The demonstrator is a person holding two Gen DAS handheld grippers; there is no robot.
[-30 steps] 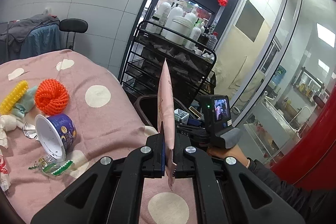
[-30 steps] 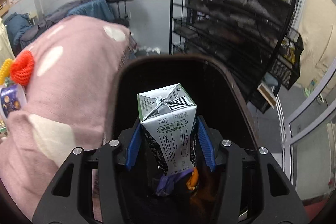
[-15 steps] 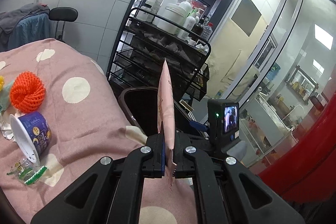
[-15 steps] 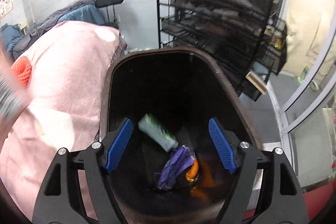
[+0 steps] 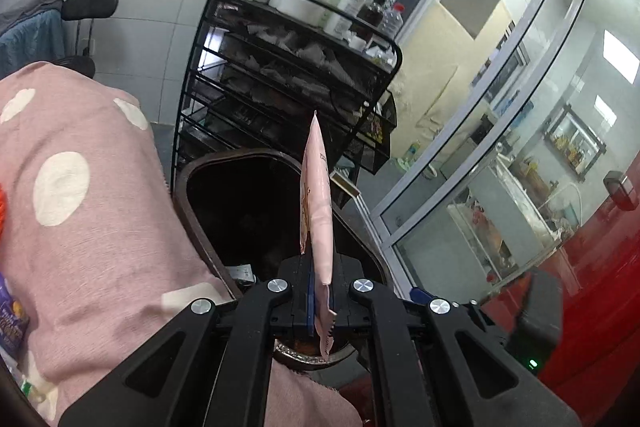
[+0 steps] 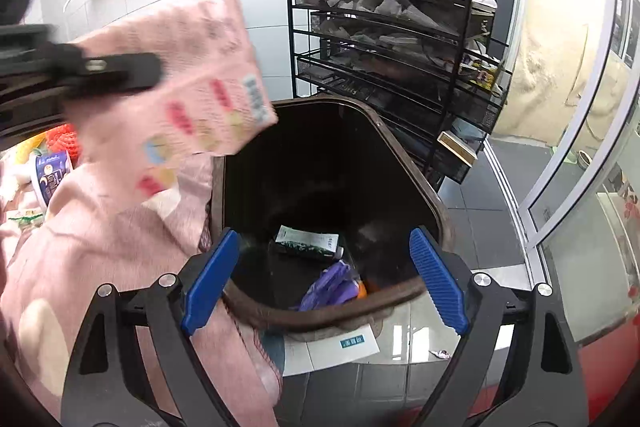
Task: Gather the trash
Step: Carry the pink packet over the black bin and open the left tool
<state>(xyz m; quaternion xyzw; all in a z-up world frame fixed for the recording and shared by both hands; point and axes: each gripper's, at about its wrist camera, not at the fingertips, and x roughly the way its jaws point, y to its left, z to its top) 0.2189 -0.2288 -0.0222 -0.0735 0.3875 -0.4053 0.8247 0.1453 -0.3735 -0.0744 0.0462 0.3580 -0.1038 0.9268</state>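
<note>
My left gripper [image 5: 320, 301] is shut on a flat pink snack packet [image 5: 317, 211], held edge-on above the near rim of the dark brown trash bin [image 5: 200, 227]. In the right wrist view the same packet [image 6: 200, 83] appears blurred at the upper left, over the bin's [image 6: 432, 199] left rim, with the left gripper [image 6: 100, 71] clamped on it. My right gripper [image 6: 324, 283] is open and empty above the bin's near rim. Inside the bin lie a milk carton [image 6: 307, 242] and a purple wrapper [image 6: 330, 285].
A pink spotted cloth [image 5: 80, 195] covers the table left of the bin. A blue cup [image 6: 52, 177] and an orange net ball [image 6: 60, 143] lie on it. A black wire rack [image 6: 384, 39] with bottles stands behind the bin. Glass doors [image 5: 500, 131] are at the right.
My right gripper opened and the milk carton dropped into the bin. My left gripper carried the pink packet rightward from over the table to over the bin.
</note>
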